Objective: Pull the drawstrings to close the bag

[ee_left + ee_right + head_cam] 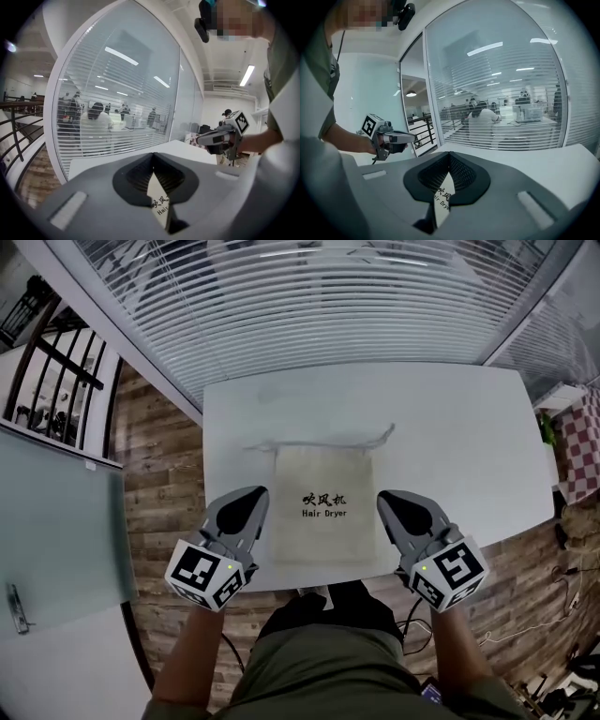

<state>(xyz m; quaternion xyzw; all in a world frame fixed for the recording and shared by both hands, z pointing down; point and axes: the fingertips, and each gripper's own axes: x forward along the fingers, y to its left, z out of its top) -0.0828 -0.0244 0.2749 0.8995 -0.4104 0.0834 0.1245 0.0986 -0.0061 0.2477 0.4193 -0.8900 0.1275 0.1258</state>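
In their own views the left gripper (pixel 153 157) and right gripper (pixel 449 155) hide all but a sliver of the bag (pixel 158 201), and the ends of the drawstrings (pixel 380 437) are too faint to tell.

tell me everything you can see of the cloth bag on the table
The bag is a flat, roughly square pouch of cream cloth, printed in black with Chinese characters over the words Hair Dryer. Its mouth, not gathered, faces away from the person; a pale drawstring runs along it and sticks out past both corners. It lies on the white table near the front edge. The left hand-held gripper and right hand-held gripper, both shut, flank it without gripping it.
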